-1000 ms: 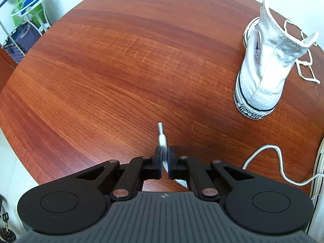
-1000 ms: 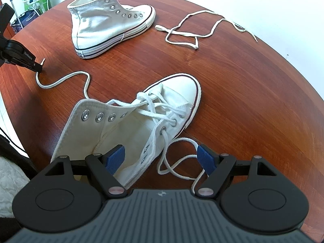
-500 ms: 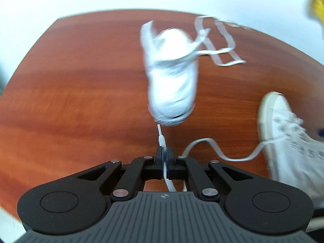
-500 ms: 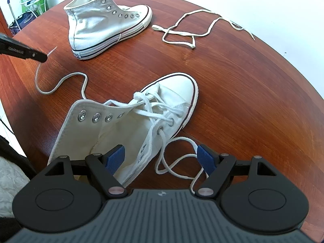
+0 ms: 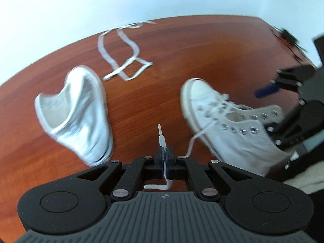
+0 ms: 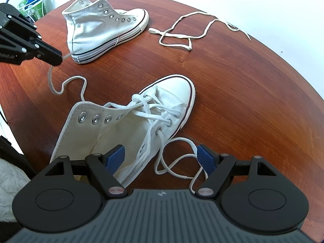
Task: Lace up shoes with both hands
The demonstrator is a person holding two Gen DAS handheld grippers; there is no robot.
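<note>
A white high-top shoe (image 6: 129, 119) lies on the wooden table (image 6: 253, 101), laced through its lower eyelets only. In the left wrist view this shoe (image 5: 232, 119) sits at the right. My left gripper (image 5: 165, 151) is shut on one lace end (image 5: 162, 136), whose tip sticks out past the fingers. From the right wrist view the left gripper (image 6: 57, 57) hovers at the left, and the lace (image 6: 66, 83) curls from it to the shoe. My right gripper (image 6: 162, 158) is open above the shoe's near side. The other lace end (image 6: 178, 162) loops between its fingers.
A second white shoe (image 6: 105, 26) without a lace stands at the far left of the table. A loose lace (image 6: 188, 32) lies at the far side. A rack with blue and green items (image 6: 32, 2) stands beyond the table's left edge.
My left gripper has swung right with the lace end, so both shoes now show in its view. The right gripper has barely moved.
</note>
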